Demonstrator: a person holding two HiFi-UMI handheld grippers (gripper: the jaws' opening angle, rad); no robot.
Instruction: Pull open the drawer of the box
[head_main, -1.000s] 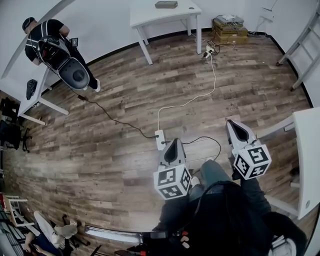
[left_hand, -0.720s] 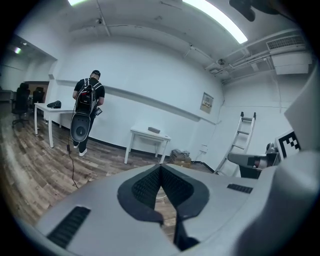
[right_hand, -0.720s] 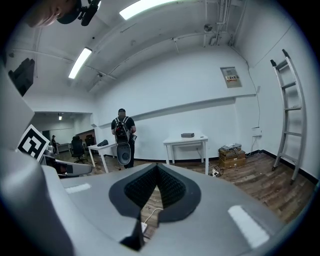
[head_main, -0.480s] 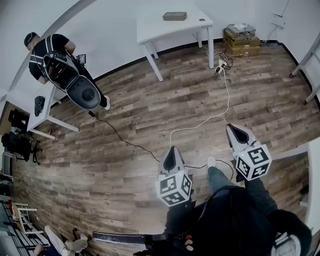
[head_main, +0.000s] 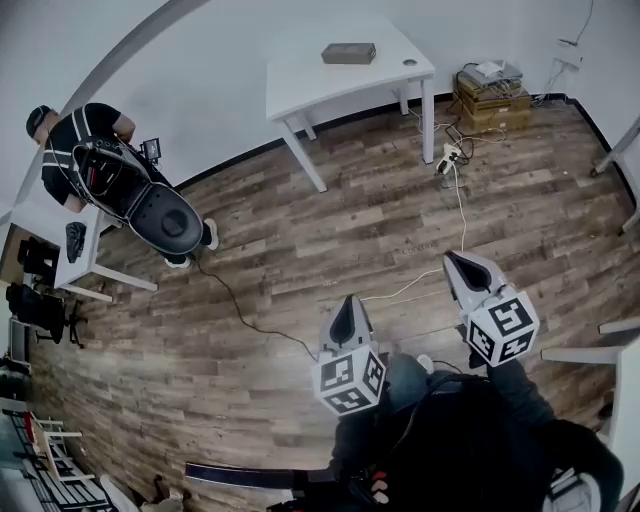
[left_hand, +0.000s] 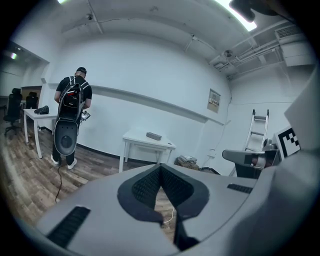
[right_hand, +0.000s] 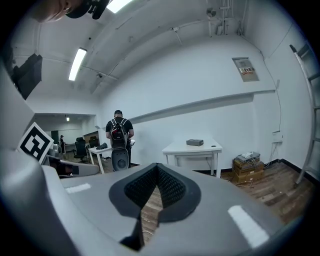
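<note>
Left gripper (head_main: 349, 303), right gripper (head_main: 455, 263) clenched empty; box (head_main: 349, 53) on desk (head_main: 310, 78), upper centre, well apart; recommend squaring up before unclenching.

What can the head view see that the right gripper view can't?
Only the head view shows the marker cube on the right gripper, seen from above. Only the right gripper view shows the ceiling light and the wall sign. Both show the white table with the box on it, the person with a backpack, the cardboard boxes, the wood floor and the left gripper.
</note>
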